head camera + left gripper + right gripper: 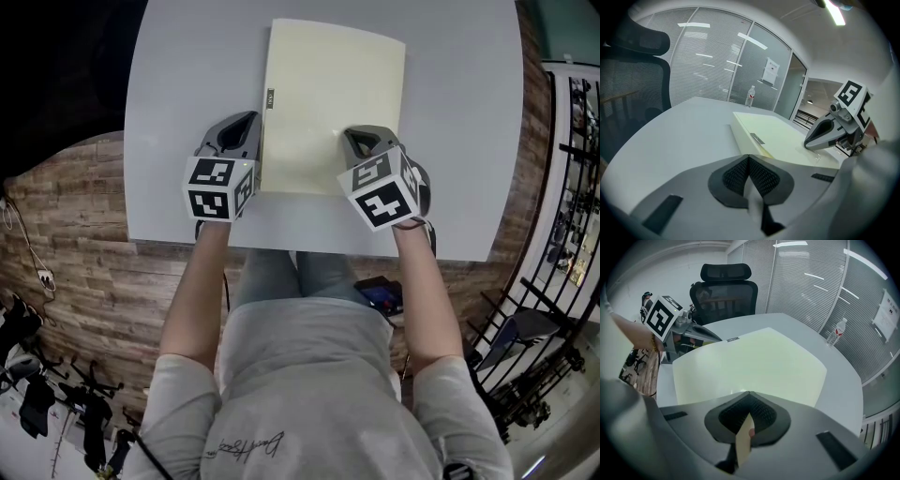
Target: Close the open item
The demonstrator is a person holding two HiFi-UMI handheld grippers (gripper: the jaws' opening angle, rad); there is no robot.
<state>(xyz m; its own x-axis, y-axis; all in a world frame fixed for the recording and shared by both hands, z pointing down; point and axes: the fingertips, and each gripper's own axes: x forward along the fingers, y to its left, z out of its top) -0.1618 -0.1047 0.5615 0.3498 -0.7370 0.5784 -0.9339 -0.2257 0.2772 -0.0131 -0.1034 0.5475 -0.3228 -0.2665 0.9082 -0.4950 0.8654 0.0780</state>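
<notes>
A pale yellow folder (328,103) lies flat on the grey table (187,94), with a small dark label (271,97) on its left edge. My left gripper (242,122) rests on the table just beside that left edge, jaws together with nothing seen between them (749,159). My right gripper (356,139) sits on the folder's near right part. In the right gripper view its jaws (749,394) are shut on a thin pale yellow flap (744,439) of the folder (750,366). The left gripper view shows the folder (778,136) and the right gripper (808,143) resting on it.
A water bottle (750,96) stands at the table's far side, also in the right gripper view (836,333). A black office chair (724,291) stands behind the table. Glass partition walls lie beyond. A phone (380,295) rests on the person's lap.
</notes>
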